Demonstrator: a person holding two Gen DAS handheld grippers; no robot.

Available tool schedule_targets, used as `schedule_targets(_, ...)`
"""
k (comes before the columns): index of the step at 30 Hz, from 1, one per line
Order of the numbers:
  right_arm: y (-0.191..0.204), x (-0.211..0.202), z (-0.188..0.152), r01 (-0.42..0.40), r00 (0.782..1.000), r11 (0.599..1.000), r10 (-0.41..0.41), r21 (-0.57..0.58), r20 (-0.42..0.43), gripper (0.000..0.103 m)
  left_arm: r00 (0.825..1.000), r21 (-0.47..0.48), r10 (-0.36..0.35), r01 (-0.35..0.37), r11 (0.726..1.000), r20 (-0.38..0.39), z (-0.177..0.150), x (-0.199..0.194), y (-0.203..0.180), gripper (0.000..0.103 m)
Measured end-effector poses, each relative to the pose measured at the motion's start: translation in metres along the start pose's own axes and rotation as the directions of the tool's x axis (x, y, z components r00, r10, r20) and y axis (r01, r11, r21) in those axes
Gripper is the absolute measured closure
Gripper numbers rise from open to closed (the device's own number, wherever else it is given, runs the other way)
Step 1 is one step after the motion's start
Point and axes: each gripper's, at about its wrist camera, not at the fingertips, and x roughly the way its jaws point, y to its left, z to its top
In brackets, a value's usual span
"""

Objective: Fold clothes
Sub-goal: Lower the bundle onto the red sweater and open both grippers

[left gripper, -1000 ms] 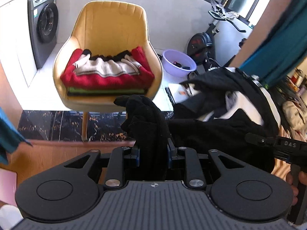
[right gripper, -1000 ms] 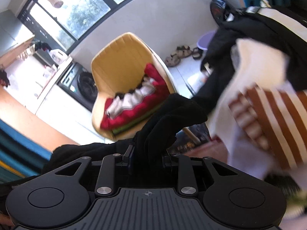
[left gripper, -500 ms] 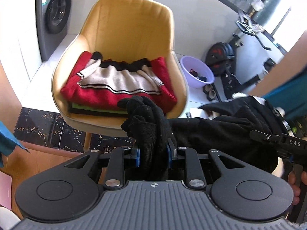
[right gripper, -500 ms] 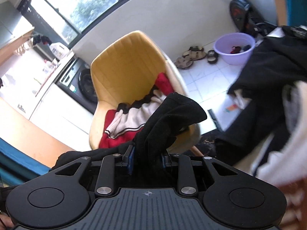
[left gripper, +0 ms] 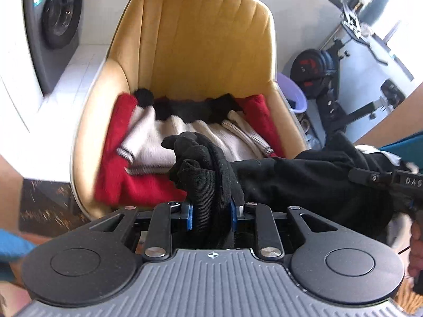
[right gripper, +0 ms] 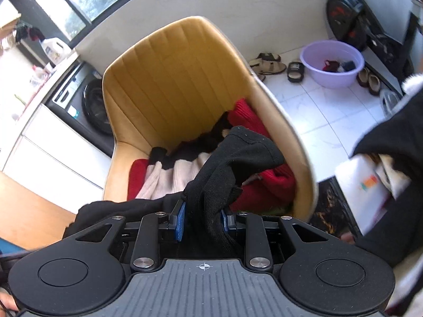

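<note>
Over the last second I've carried the black garment [left gripper: 304, 179] in toward the yellow chair [left gripper: 201, 42], which now fills both views. My left tool [left gripper: 211, 211] and right tool [right gripper: 202, 219] each stay clenched on a bunched end, the cloth hanging between them above the folded red sweater [left gripper: 127, 182]; lowering onto that stack looks next.

left gripper [left gripper: 211, 212] and right gripper [right gripper: 202, 219] are each clamped tight, black garment [left gripper: 304, 182] bunched between their blue pads.
</note>
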Motion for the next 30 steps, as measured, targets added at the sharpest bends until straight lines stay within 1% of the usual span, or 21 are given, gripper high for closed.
schedule_targets(3, 0.020, 0.031, 0.024, -0.014, 1.000, 1.000, 0.014, -0.018, 0.003, 0.080, 0.999, 0.005, 0.007, -0.007, 1.000, 0.045, 0.030, 0.007, 0.014, 0.079)
schedule_targets(7, 0.036, 0.076, 0.068, -0.043, 0.999, 0.998, 0.045, -0.054, 0.023, 0.080, 0.996, -0.010, 0.050, -0.050, 0.999, 0.073, 0.071, 0.027, 0.033, 0.078)
schedule_targets(8, 0.037, 0.089, 0.081, -0.055, 0.998, 0.996, 0.057, -0.063, 0.027, 0.079, 0.996, -0.012, 0.064, -0.063, 0.998, 0.069, 0.080, 0.034, 0.036, 0.078)
schedule_targets(11, 0.035, 0.130, 0.116, -0.089, 0.995, 0.992, 0.092, -0.087, 0.031, 0.079, 0.995, -0.045, 0.101, -0.100, 0.994, 0.020, 0.106, 0.073, 0.049, 0.078)
schedule_targets(14, 0.019, 0.187, 0.141, -0.078, 0.997, 0.993, 0.078, -0.089, -0.006, 0.079, 0.987, -0.055, 0.151, -0.154, 0.987, -0.047, 0.123, 0.125, 0.064, 0.078)
schedule_targets(15, 0.013, 0.207, 0.147, -0.070, 0.997, 0.994, 0.068, -0.083, -0.024, 0.079, 0.983, -0.051, 0.171, -0.175, 0.983, -0.072, 0.126, 0.144, 0.070, 0.078)
schedule_targets(17, 0.000, 0.244, 0.147, 0.001, 0.996, 0.998, -0.007, -0.067, -0.085, 0.077, 0.963, 0.004, 0.222, -0.224, 0.975, -0.154, 0.124, 0.189, 0.078, 0.074)
schedule_targets(18, -0.007, 0.261, 0.146, 0.044, 0.992, 0.997, -0.051, -0.061, -0.118, 0.075, 0.944, 0.059, 0.266, -0.259, 0.964, -0.193, 0.121, 0.210, 0.080, 0.073)
schedule_targets(19, -0.014, 0.279, 0.145, 0.086, 0.984, 0.995, -0.093, -0.057, -0.151, 0.072, 0.926, 0.109, 0.307, -0.290, 0.951, -0.217, 0.117, 0.224, 0.080, 0.070)
schedule_targets(20, -0.021, 0.296, 0.144, 0.128, 0.974, 0.990, -0.136, -0.054, -0.184, 0.072, 0.918, 0.130, 0.324, -0.301, 0.945, -0.228, 0.115, 0.230, 0.081, 0.068)
schedule_targets(21, -0.028, 0.314, 0.143, 0.170, 0.960, 0.984, -0.177, -0.052, -0.217, 0.071, 0.921, 0.117, 0.314, -0.294, 0.948, -0.231, 0.114, 0.229, 0.083, 0.067)
schedule_targets(22, -0.031, 0.319, 0.144, 0.197, 0.954, 0.979, -0.203, -0.050, -0.219, 0.071, 0.928, 0.082, 0.291, -0.279, 0.957, -0.231, 0.116, 0.223, 0.086, 0.061)
schedule_targets(23, -0.032, 0.314, 0.146, 0.198, 0.959, 0.979, -0.202, -0.041, -0.198, 0.066, 0.937, 0.038, 0.265, -0.264, 0.964, -0.225, 0.117, 0.213, 0.089, 0.051)
schedule_targets(24, -0.033, 0.304, 0.148, 0.185, 0.967, 0.983, -0.186, -0.022, -0.172, 0.052, 0.946, -0.009, 0.244, -0.251, 0.968, -0.214, 0.118, 0.200, 0.093, 0.046)
schedule_targets(25, -0.035, 0.292, 0.149, 0.168, 0.976, 0.986, -0.166, 0.006, -0.143, 0.046, 0.955, -0.053, 0.224, -0.238, 0.970, -0.197, 0.118, 0.185, 0.096, 0.042)
schedule_targets(26, -0.038, 0.277, 0.148, 0.149, 0.984, 0.988, -0.144, 0.040, -0.110, 0.042, 0.965, -0.100, 0.189, -0.209, 0.973, -0.183, 0.118, 0.169, 0.099, 0.042)
schedule_targets(27, -0.043, 0.264, 0.143, 0.126, 0.989, 0.989, -0.118, 0.078, -0.092, 0.043, 0.975, -0.148, 0.148, -0.173, 0.974, -0.168, 0.117, 0.153, 0.101, 0.042)
schedule_targets(28, -0.047, 0.251, 0.137, 0.102, 0.992, 0.988, -0.092, 0.119, -0.084, 0.044, 0.982, -0.192, 0.088, -0.120, 0.974, -0.166, 0.110, 0.142, 0.101, 0.042)
schedule_targets(29, -0.052, 0.239, 0.131, 0.077, 0.995, 0.984, -0.066, 0.159, -0.074, 0.044, 0.986, -0.236, 0.021, -0.060, 0.970, -0.167, 0.100, 0.133, 0.099, 0.042)
schedule_targets(30, -0.056, 0.229, 0.120, 0.059, 0.996, 0.979, -0.045, 0.193, -0.077, 0.044, 0.985, -0.279, -0.047, -0.001, 0.960, -0.166, 0.091, 0.123, 0.098, 0.042)
